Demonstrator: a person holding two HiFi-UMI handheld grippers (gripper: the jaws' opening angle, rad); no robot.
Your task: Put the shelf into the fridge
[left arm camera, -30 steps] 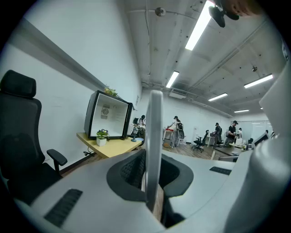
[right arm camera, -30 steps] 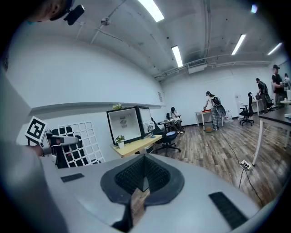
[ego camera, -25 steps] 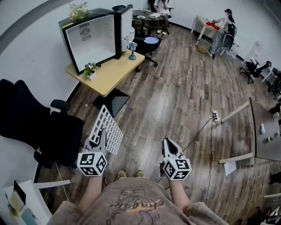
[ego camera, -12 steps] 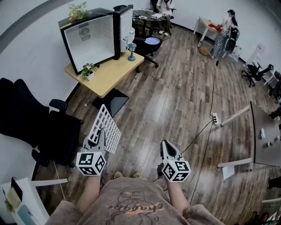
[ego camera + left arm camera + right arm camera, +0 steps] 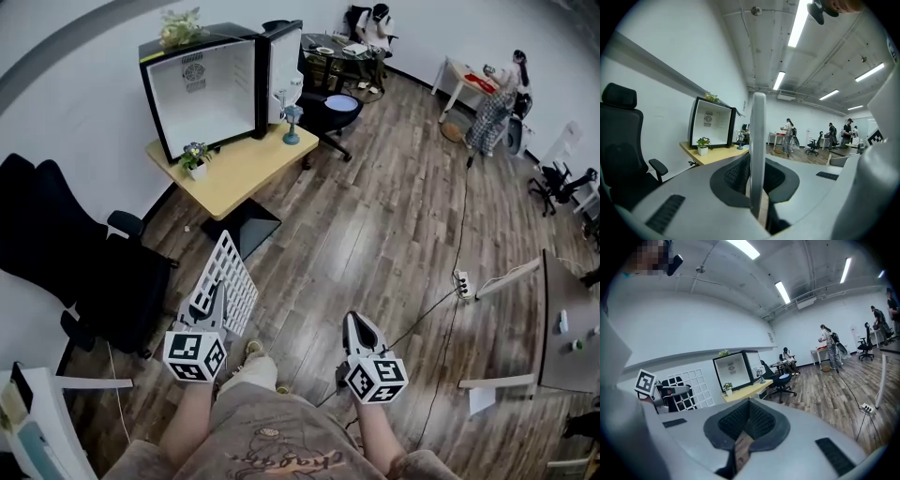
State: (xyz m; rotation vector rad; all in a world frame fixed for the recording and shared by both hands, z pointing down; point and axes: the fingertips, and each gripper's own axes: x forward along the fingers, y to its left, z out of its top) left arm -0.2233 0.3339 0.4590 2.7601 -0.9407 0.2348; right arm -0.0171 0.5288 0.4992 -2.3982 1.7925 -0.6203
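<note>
Stepping ahead since a second ago, the person now has one shoe [image 5: 251, 349] out between the two grippers, where both feet stood side by side before, and the open fridge [image 5: 202, 89] and its desk [image 5: 239, 173] sit a little further right in the head view.

The left gripper [image 5: 214, 298] is clamped on the near edge of the shelf [image 5: 230, 279], a white wire grid. From the jaws the grid slants up and forward towards the desk, over the wooden floor [image 5: 375, 216] and just beside a black office chair [image 5: 84, 272]. In the left gripper view the shelf is seen edge-on as a thin upright white bar pinched between the two pads.

The right gripper [image 5: 357, 322] is level with the left one and well apart from the shelf; its jaws are pressed together on nothing.

The fridge, black outside and white inside, stands on the desk against the wall, its door [image 5: 281, 64] swung wide to the right. A small potted plant [image 5: 195, 156] sits on the desk in front of it. The shelf is well short of the fridge.
</note>
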